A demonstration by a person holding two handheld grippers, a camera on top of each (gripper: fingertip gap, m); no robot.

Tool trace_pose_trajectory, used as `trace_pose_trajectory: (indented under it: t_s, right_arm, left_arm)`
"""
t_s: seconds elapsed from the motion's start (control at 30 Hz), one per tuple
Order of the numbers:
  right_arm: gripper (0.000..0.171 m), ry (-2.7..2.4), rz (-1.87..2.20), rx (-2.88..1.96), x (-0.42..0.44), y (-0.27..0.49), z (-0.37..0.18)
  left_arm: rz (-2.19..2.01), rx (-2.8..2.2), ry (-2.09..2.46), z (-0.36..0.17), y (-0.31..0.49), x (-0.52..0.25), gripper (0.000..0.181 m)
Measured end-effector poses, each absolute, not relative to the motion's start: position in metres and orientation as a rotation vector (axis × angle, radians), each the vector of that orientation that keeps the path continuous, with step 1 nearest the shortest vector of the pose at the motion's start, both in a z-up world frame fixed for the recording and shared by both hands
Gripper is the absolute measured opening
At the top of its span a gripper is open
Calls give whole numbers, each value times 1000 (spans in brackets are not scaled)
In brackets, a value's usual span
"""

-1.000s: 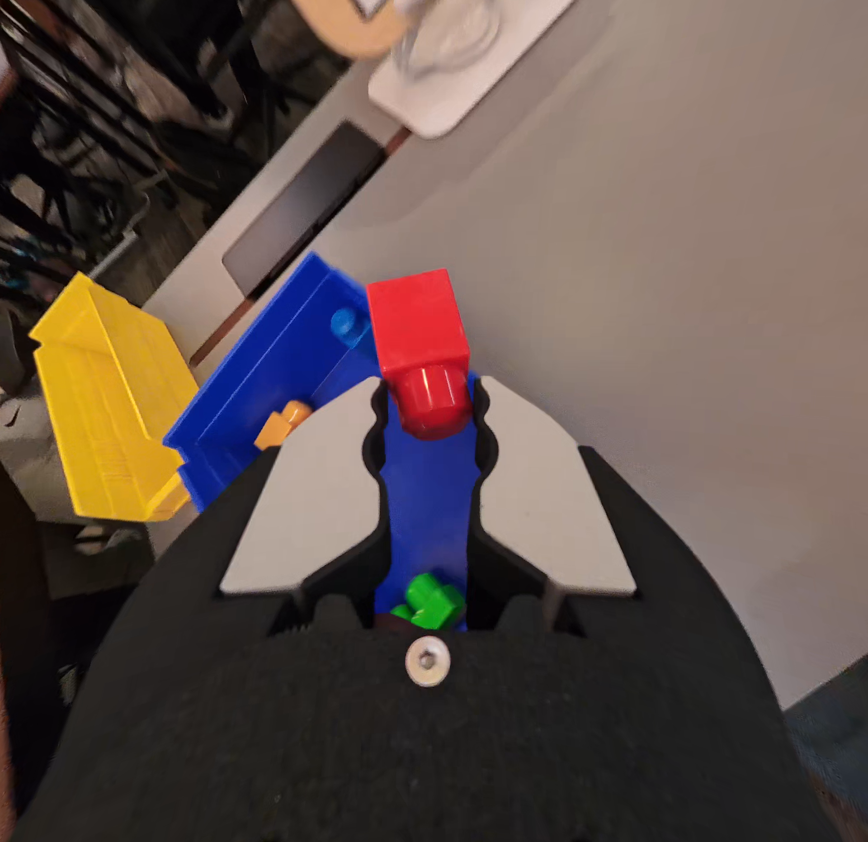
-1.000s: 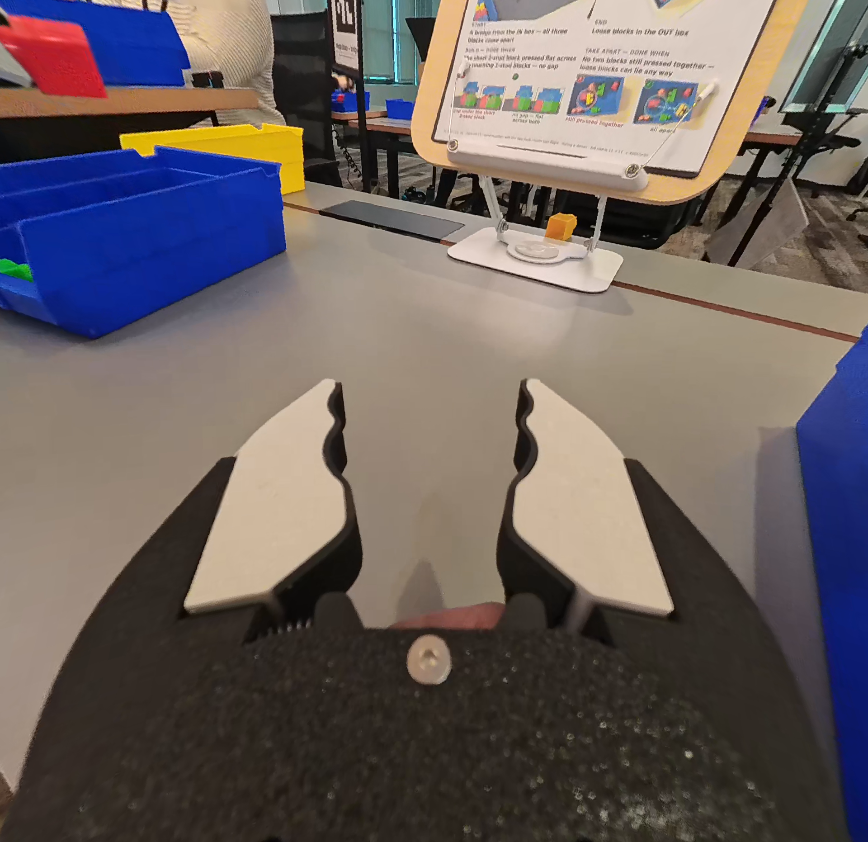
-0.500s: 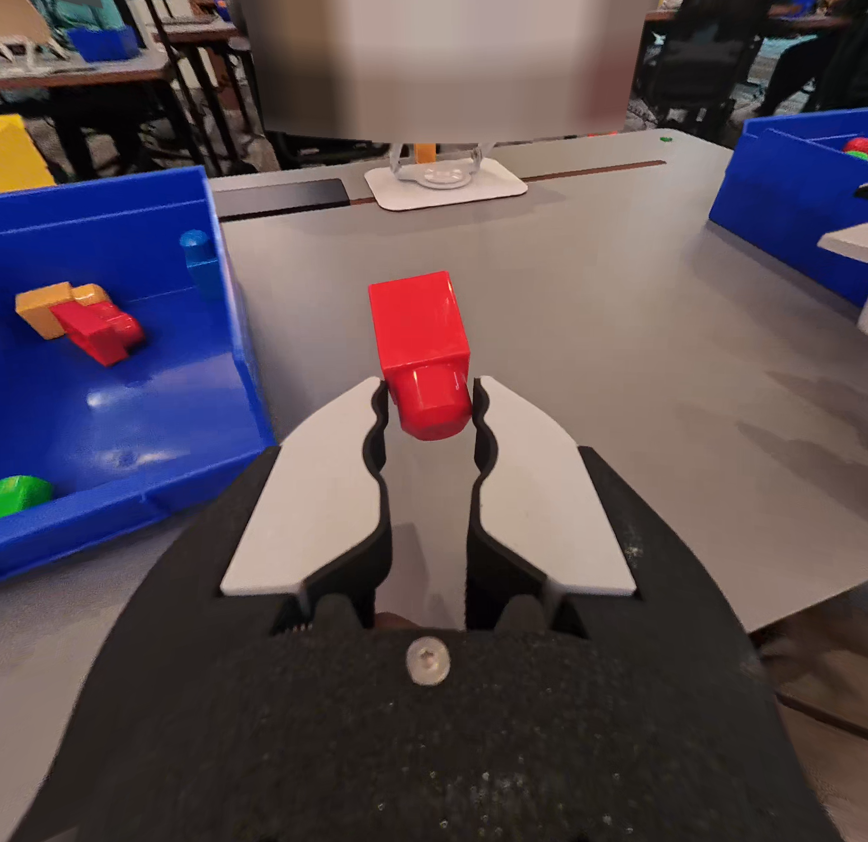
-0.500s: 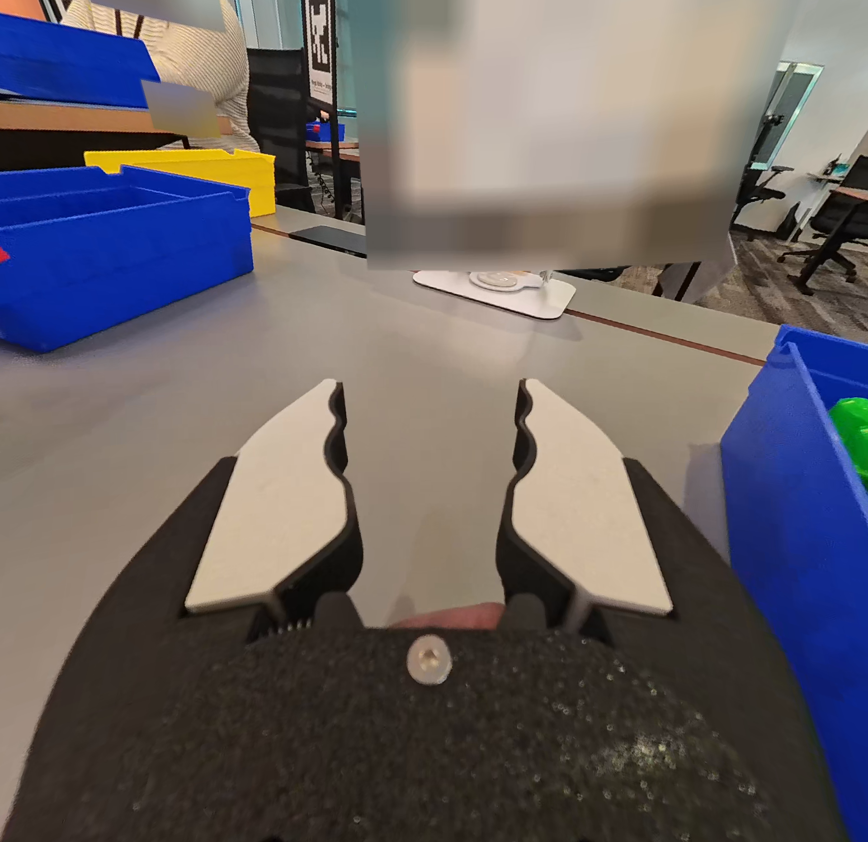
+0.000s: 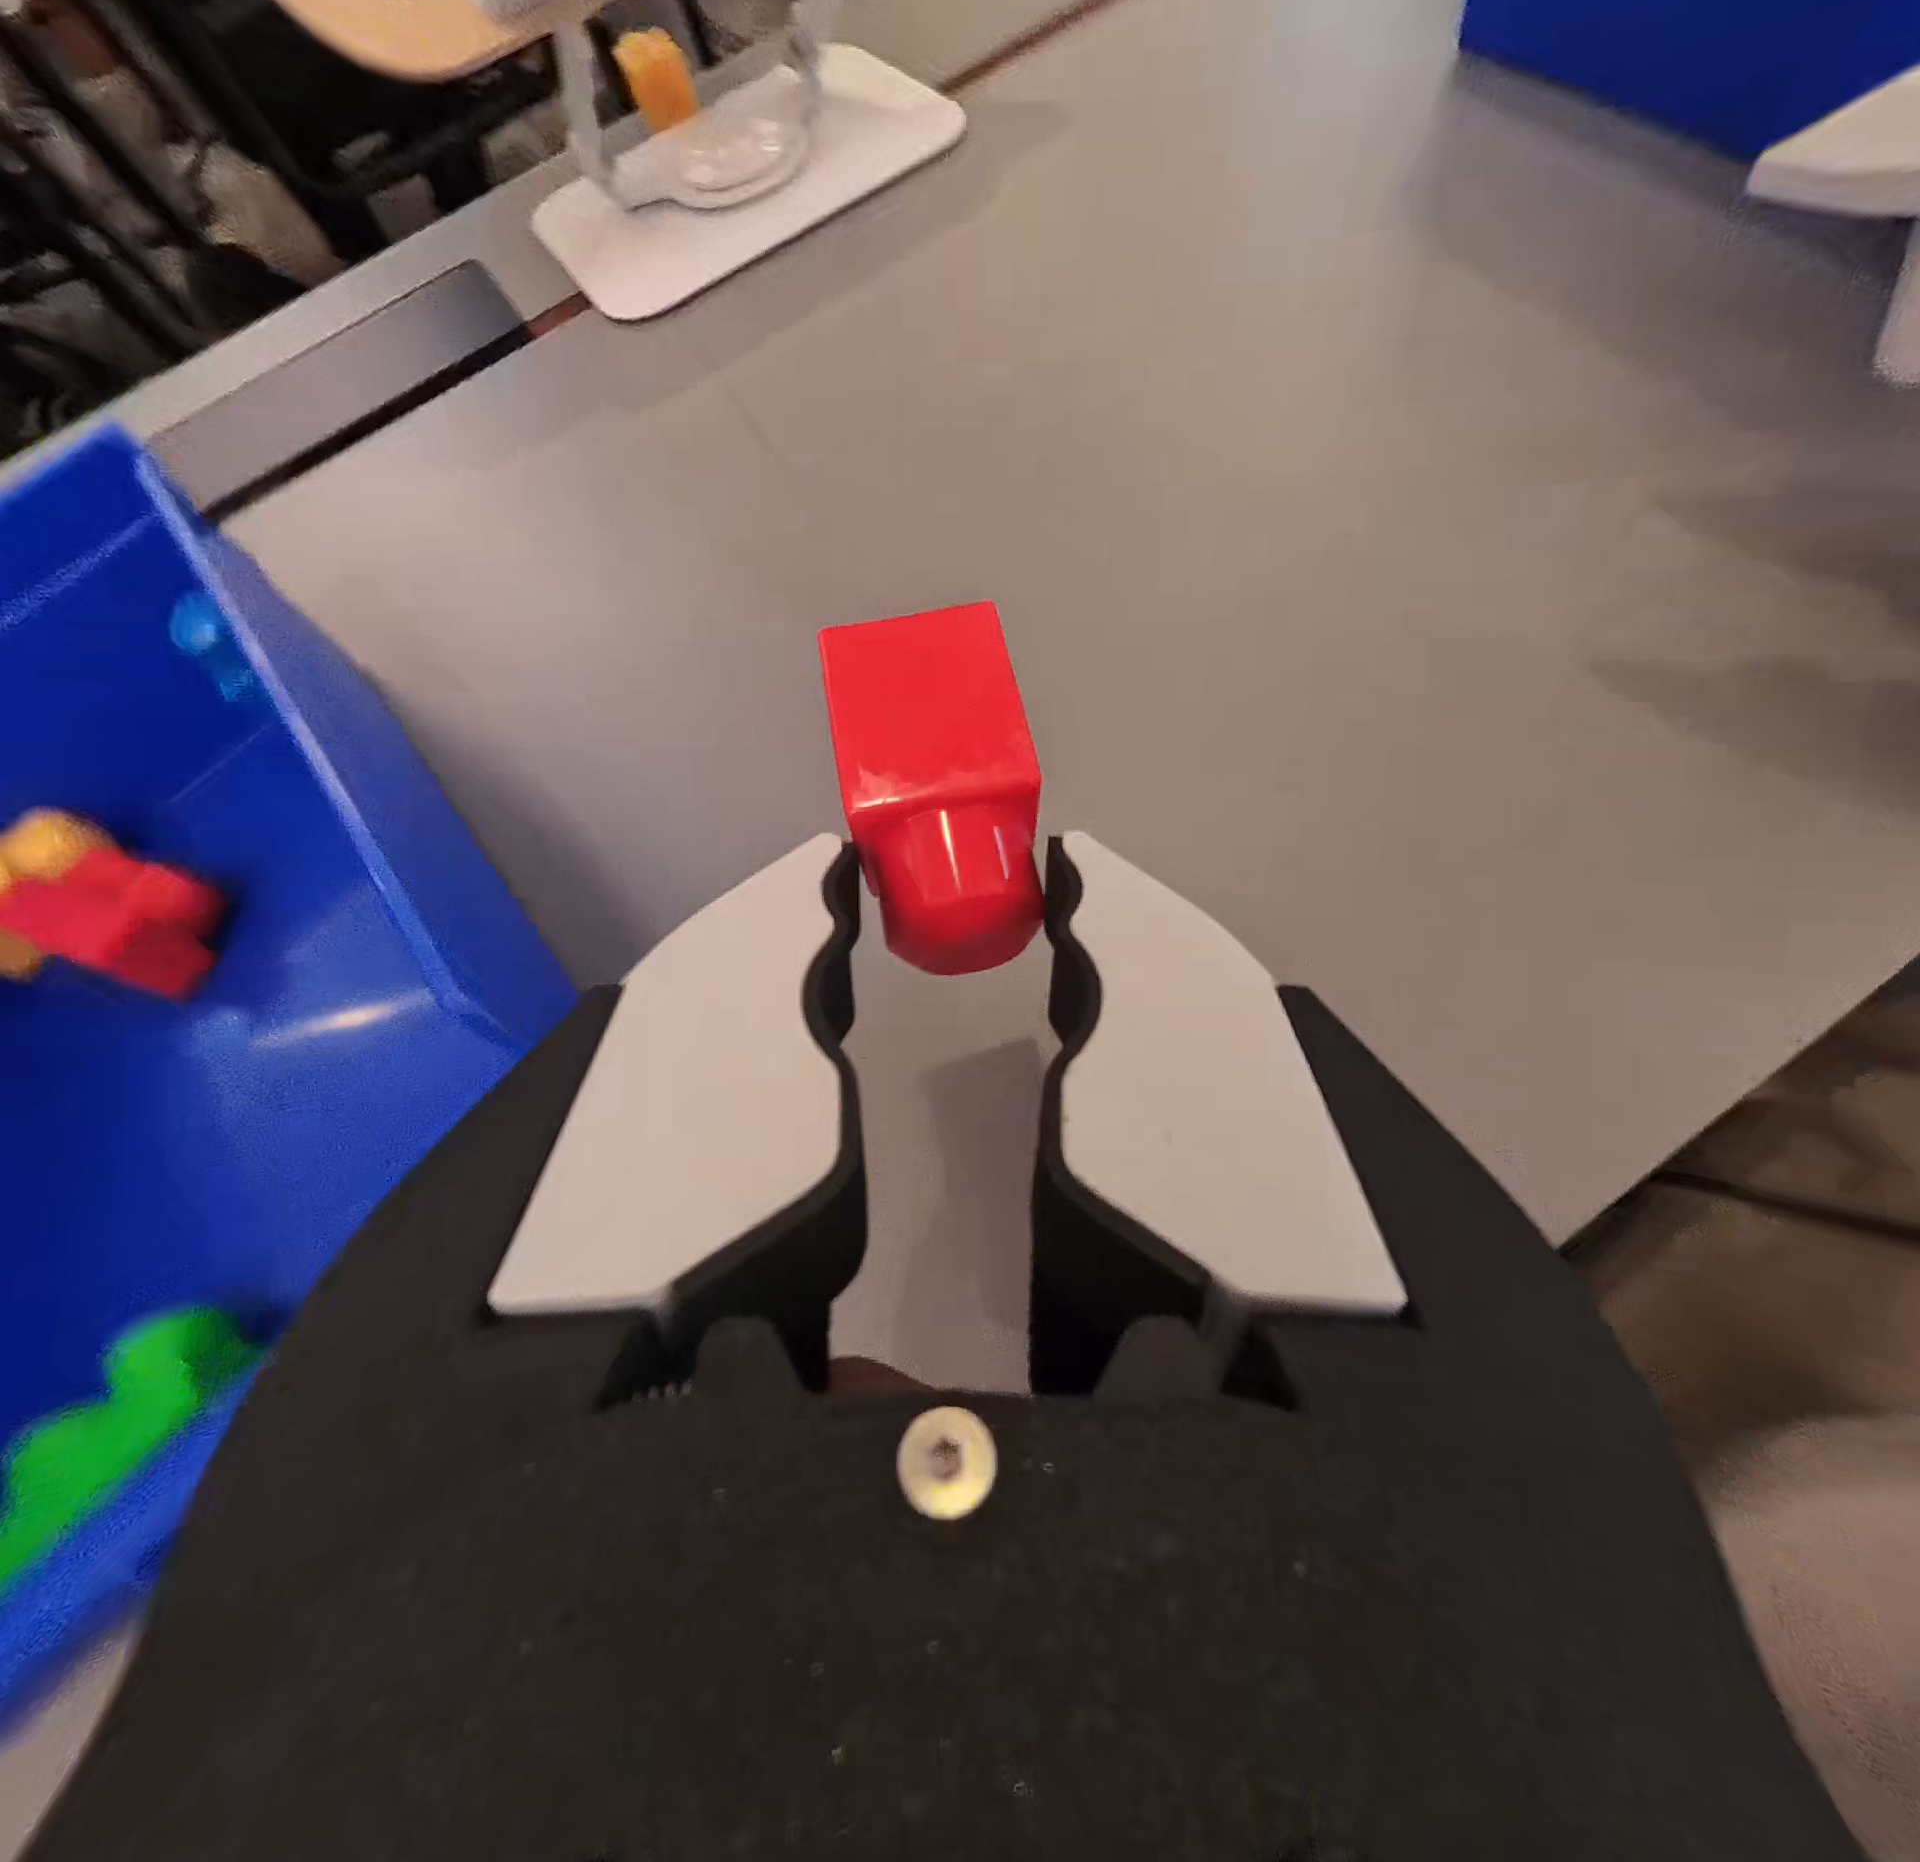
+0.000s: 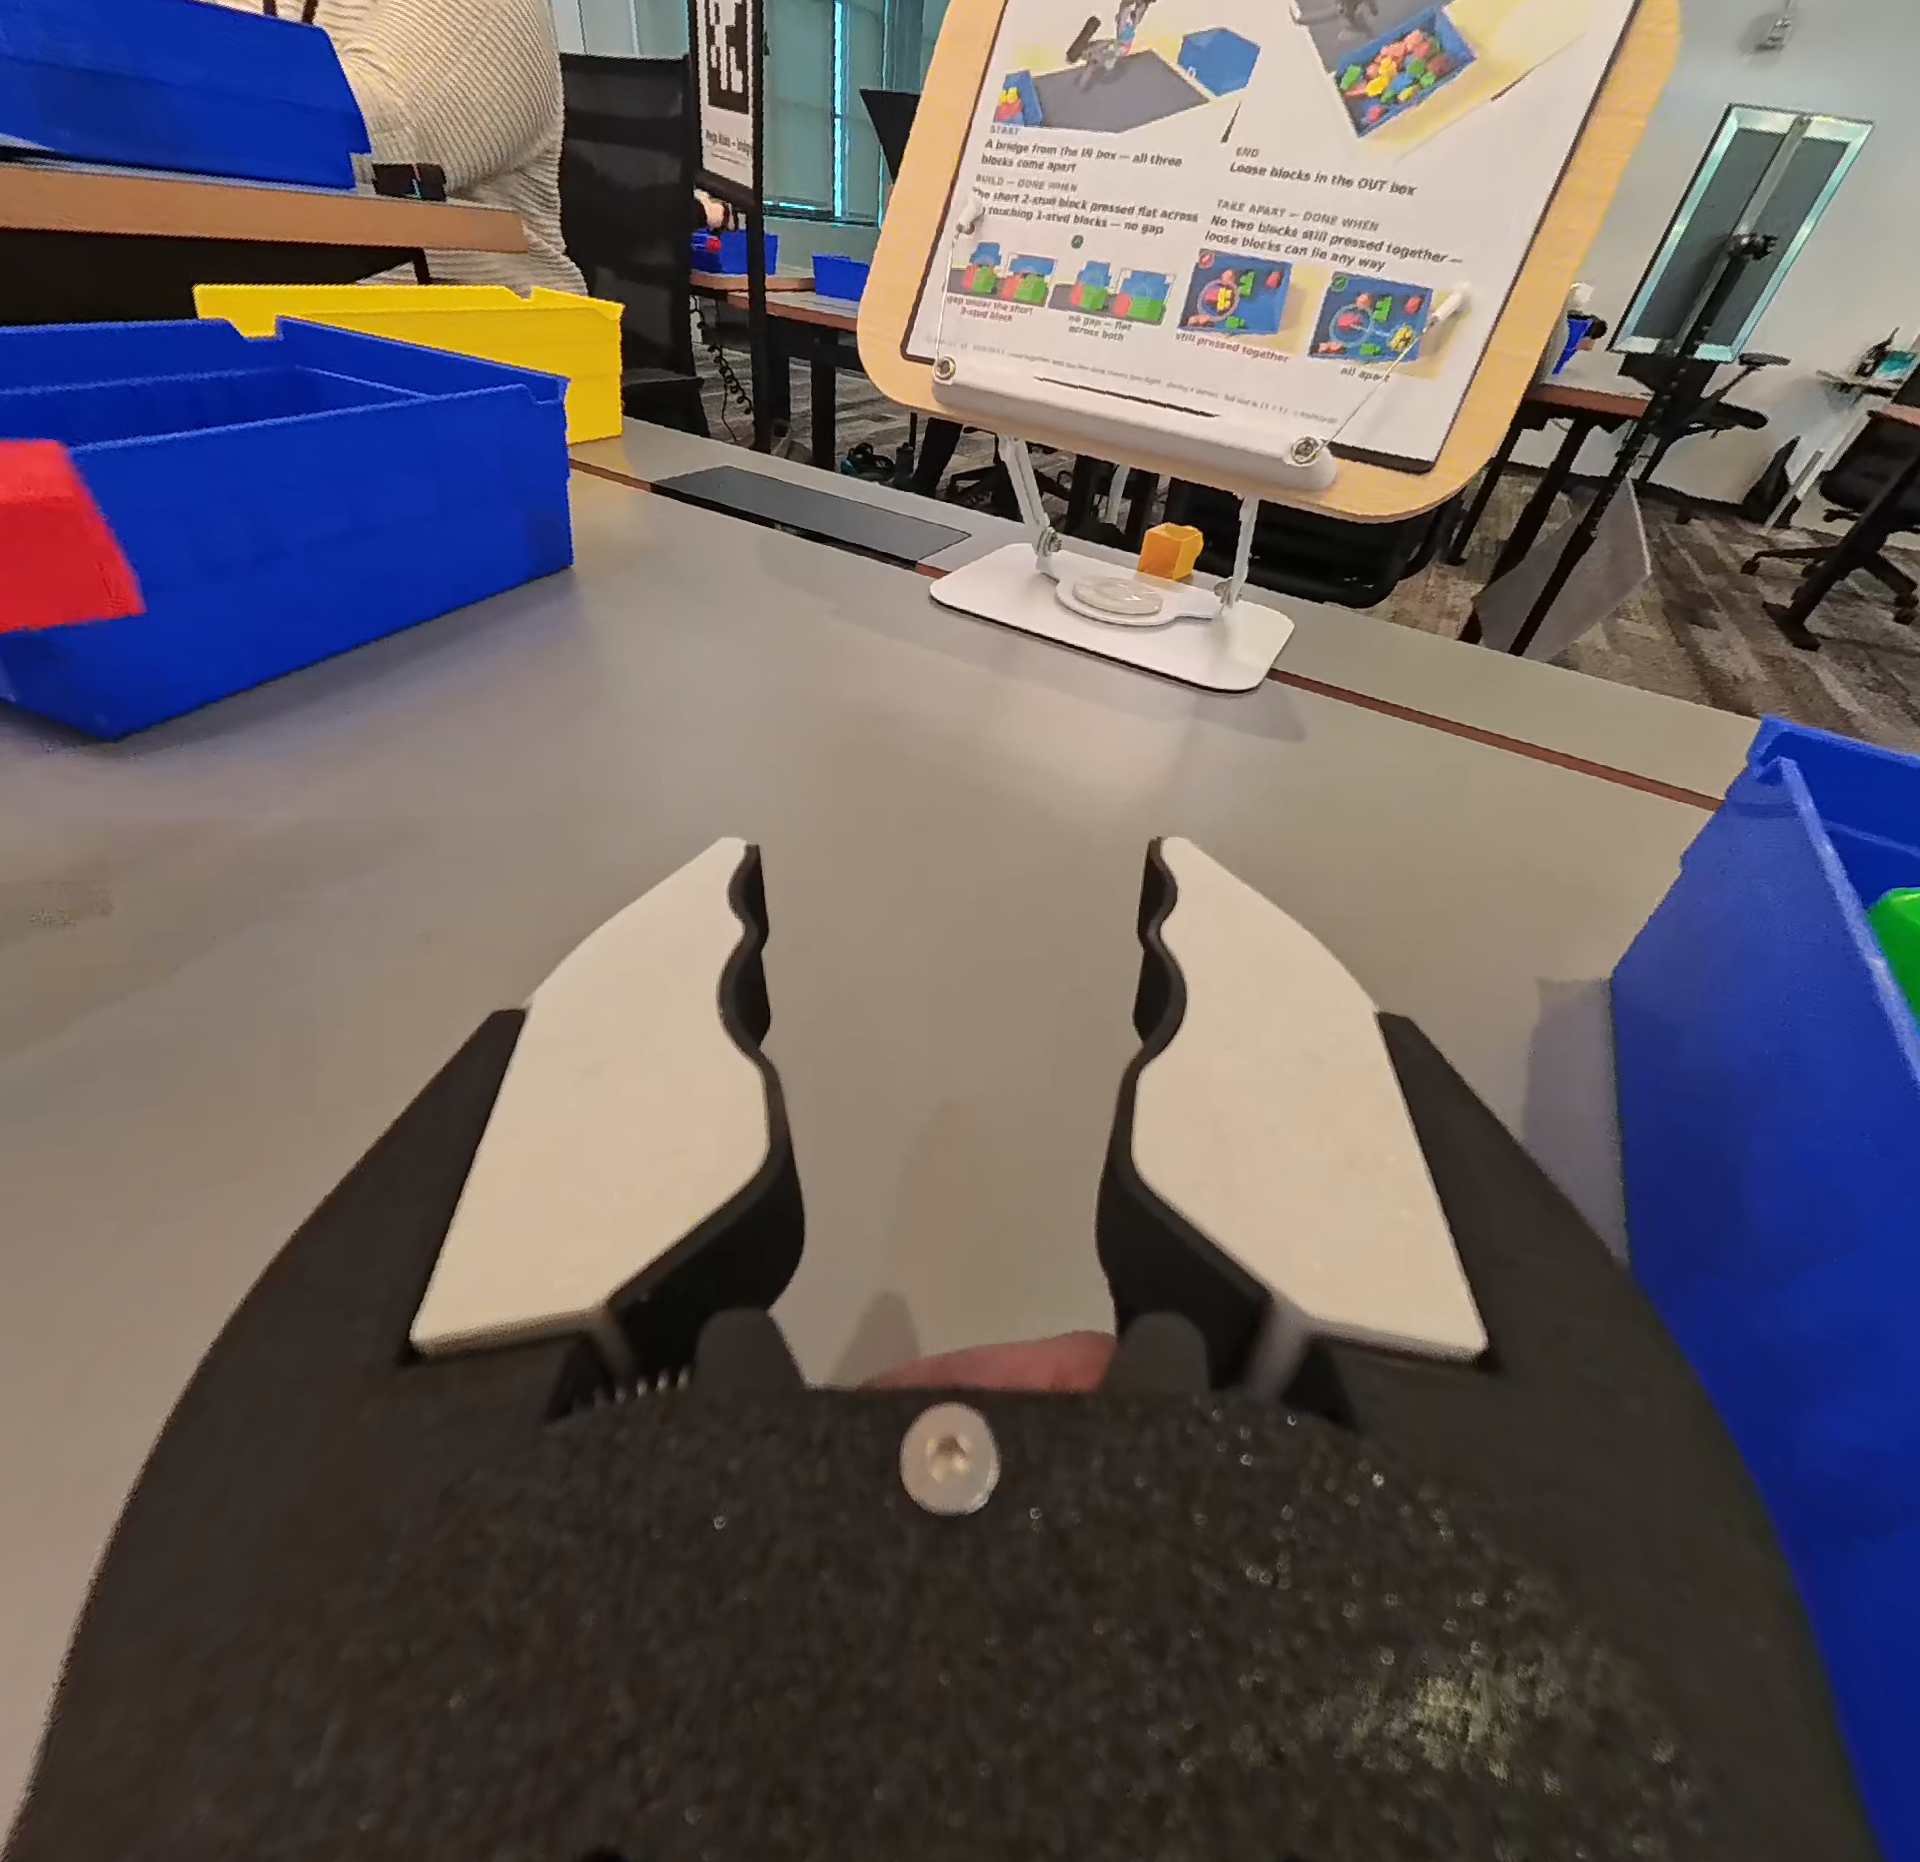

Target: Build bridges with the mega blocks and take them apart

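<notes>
The left gripper [image 5: 951,877] has a broad black body with a grainy, felt-like surface, a round silver screw set in its middle, and two fingers [image 5: 686,1116] faced with flat pale grey plates whose inner edges are black and wavy. The right gripper [image 6: 951,939] is built the same: matte black speckled body, one silver hex screw, grey-plated fingers [image 6: 613,1116] with scalloped black inner edges.
</notes>
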State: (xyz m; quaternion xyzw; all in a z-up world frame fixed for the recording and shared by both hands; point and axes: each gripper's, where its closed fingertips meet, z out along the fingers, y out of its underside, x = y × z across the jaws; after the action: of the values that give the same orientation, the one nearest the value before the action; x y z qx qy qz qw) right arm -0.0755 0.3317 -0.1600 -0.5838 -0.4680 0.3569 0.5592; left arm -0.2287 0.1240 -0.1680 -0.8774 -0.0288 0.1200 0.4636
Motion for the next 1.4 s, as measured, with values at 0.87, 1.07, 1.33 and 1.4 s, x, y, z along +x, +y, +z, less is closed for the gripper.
trace_pose_trajectory:
  t_s: [0.87,1.07,1.33,1.4]
  right_arm:
    - [69,-1194,821,-1374,-77,323,-167]
    - [69,-1202,825,-1377,-78,322,-168]
    - [69,-1220,824,-1380,-79,319,-171]
    - [69,-1219,821,-1380,-79,320,-171]
  left_arm:
    - [451,-3096,1810,-226,248,-310,34]
    - [420,-3103,1859,-231,248,-308,34]
    - [307,-3133,1833,-236,247,-300,39]
    - [299,-3140,1835,-238,246,-299,43]
